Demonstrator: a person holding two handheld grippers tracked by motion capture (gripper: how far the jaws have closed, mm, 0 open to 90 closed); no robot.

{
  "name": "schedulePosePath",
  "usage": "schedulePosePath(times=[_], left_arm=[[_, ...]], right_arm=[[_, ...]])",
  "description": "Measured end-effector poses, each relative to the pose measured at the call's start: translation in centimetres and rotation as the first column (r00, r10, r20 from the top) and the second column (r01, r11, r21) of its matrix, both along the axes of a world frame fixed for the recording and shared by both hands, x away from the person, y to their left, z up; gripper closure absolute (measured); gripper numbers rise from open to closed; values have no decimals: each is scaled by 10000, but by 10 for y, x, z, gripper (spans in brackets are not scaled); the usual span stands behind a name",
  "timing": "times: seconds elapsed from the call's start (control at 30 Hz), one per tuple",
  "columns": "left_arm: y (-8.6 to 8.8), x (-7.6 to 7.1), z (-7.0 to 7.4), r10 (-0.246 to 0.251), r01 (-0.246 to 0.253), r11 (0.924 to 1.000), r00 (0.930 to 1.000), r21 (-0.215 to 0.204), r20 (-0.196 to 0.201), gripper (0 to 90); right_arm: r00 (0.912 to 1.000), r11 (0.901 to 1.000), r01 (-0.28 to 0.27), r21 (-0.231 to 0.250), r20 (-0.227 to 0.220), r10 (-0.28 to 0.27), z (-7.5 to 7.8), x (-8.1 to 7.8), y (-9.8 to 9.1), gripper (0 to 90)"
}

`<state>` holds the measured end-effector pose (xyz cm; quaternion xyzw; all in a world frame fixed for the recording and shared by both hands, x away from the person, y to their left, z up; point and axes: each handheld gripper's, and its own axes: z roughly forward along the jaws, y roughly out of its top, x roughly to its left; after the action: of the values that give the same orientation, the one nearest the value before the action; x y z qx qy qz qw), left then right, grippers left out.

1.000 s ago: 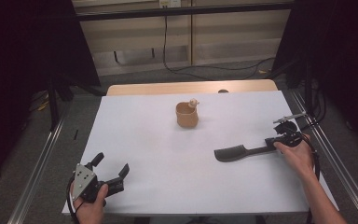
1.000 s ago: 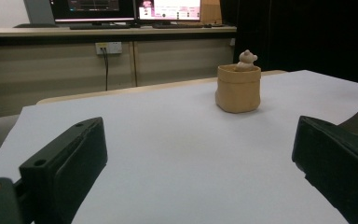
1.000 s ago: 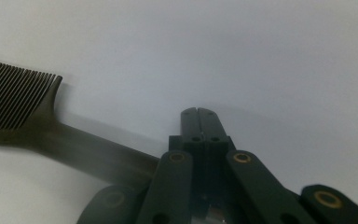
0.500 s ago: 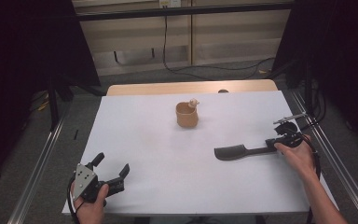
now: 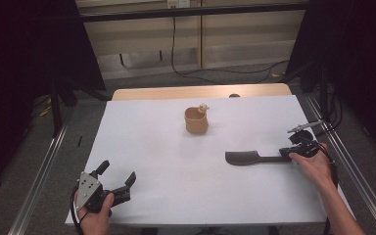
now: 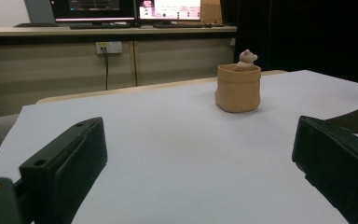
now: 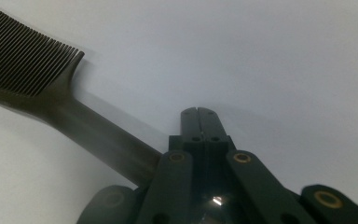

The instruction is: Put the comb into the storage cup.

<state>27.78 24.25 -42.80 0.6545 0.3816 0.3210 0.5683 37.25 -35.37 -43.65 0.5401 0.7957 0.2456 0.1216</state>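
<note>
Our right tool sits near the worktop's right edge with its jaws clenched flat together. In the right gripper view the comb's handle runs under the tool's body and beside the closed jaws, not between them, so we cannot tell whether it is gripped at all. That is the main risk: if we lift now, the comb may stay on the worktop, or slip and swing out, because a thin smooth handle gives little purchase and its toothed head hangs far out to the left. Dragging it could also scrape the teeth across the sheet.

The comb lies flat, handle toward the right edge, head pointing to the worktop's middle, well apart from the tan cup with the small bear figure on its rim, nearer the far edge.

Our right hand rests low, the tool held level and pointing left. Our left tool waits near the near-left corner, jaws spread wide with nothing between them, aimed toward the cup.
</note>
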Motion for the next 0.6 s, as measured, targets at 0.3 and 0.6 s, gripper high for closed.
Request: schedulePosePath(times=[0.3,0.6], left_arm=[[0,1,0,-6,6,10000,10000,-53,-21,33],[0,2,-1,36,-36,10000,10000,-87,-25,33]], right_arm=[[10000,9999,-80,64,-12,80,0,-4,-1,900],[9995,9995,-286,138,105,285,-1,-12,-1,900]])
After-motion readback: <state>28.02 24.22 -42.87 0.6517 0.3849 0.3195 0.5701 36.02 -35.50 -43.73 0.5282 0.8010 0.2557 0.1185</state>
